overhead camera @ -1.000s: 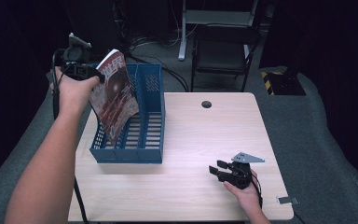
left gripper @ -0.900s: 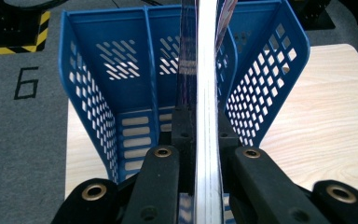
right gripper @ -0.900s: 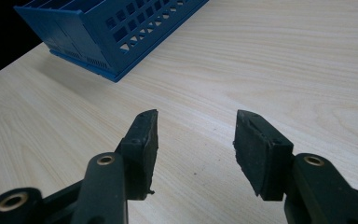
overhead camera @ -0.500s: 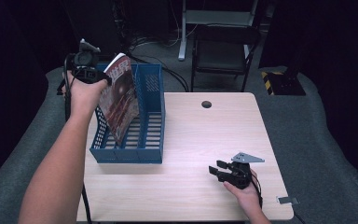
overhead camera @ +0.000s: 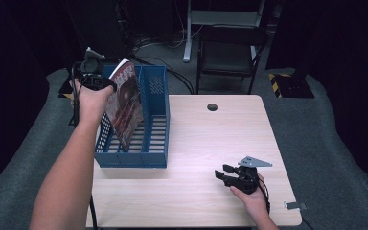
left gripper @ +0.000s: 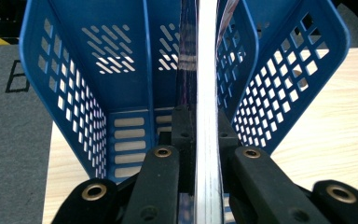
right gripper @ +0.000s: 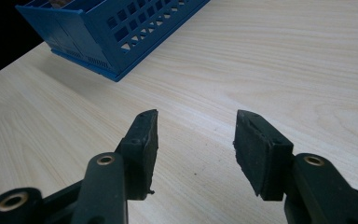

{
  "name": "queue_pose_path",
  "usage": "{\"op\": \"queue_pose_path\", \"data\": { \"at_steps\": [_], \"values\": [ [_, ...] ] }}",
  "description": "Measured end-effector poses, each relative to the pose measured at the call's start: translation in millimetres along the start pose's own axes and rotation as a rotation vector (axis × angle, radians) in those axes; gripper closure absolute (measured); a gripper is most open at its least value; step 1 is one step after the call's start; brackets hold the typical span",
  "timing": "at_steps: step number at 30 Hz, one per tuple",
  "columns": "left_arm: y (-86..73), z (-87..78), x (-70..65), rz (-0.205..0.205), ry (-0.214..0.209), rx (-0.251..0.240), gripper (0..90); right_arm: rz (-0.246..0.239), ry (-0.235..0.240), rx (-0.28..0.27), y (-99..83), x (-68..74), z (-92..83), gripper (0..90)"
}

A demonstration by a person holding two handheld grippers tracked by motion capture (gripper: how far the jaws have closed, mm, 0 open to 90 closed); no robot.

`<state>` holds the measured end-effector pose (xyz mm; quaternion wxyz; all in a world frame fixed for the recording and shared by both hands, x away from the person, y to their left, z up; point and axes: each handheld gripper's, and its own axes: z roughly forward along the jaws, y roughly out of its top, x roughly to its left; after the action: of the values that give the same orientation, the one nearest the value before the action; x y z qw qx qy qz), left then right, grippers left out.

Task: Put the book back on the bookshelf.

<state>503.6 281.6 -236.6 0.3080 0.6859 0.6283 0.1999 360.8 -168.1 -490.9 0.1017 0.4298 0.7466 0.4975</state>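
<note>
At upper left, the left gripper [overhead camera: 94, 76] clamps a glossy magazine [overhead camera: 125, 106] edge-up to fit the blue slotted plastic rack [overhead camera: 154, 143]; the right gripper [right gripper: 193, 147], fingers apart, idles on the tabletop [overhead camera: 206, 139].

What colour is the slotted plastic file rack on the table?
Blue; the slotted plastic file rack shows best in the left gripper view.

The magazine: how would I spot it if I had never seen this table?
Start at the wooden table and find the blue file rack at its left side. The magazine stands tilted in the rack's left compartment, pinched at its top edge by the left gripper. It is the only printed, glossy thing there, with a dark reddish cover.
</note>
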Motion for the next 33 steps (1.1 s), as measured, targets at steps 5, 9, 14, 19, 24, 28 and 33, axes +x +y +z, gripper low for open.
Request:
{"op": "queue_pose_path", "data": {
  "at_steps": [5,9,14,19,24,28,33],
  "values": [
    [-3.4,9.5,0.1,0.003,0.005,0.000,84.2,-0.001,0.001,0.000,0.0,0.0,0.1,49.2],
    [-6.7,16.8,-0.2,0.000,0.007,0.007,84.2,-0.002,0.004,0.001,0.4,-0.2,-0.6,49.2],
    [-10.9,23.1,0.8,-0.002,0.015,0.009,84.2,0.002,0.004,0.000,0.4,-0.5,-0.9,49.1],
    [-16.1,29.8,1.9,-0.002,0.020,0.006,84.1,-0.001,0.006,0.001,0.4,-0.2,-0.5,49.1],
    [-20.6,37.1,1.4,0.005,0.025,0.005,84.1,-0.001,0.005,0.000,0.2,0.0,-0.2,49.2],
    [-23.9,43.2,-0.2,0.001,0.025,0.005,84.1,-0.001,0.007,0.002,0.1,0.3,0.1,49.2],
    [-27.8,49.2,-2.9,0.017,0.026,0.002,84.1,-0.002,0.007,0.001,0.1,0.2,-0.1,49.2]
  ]
}}
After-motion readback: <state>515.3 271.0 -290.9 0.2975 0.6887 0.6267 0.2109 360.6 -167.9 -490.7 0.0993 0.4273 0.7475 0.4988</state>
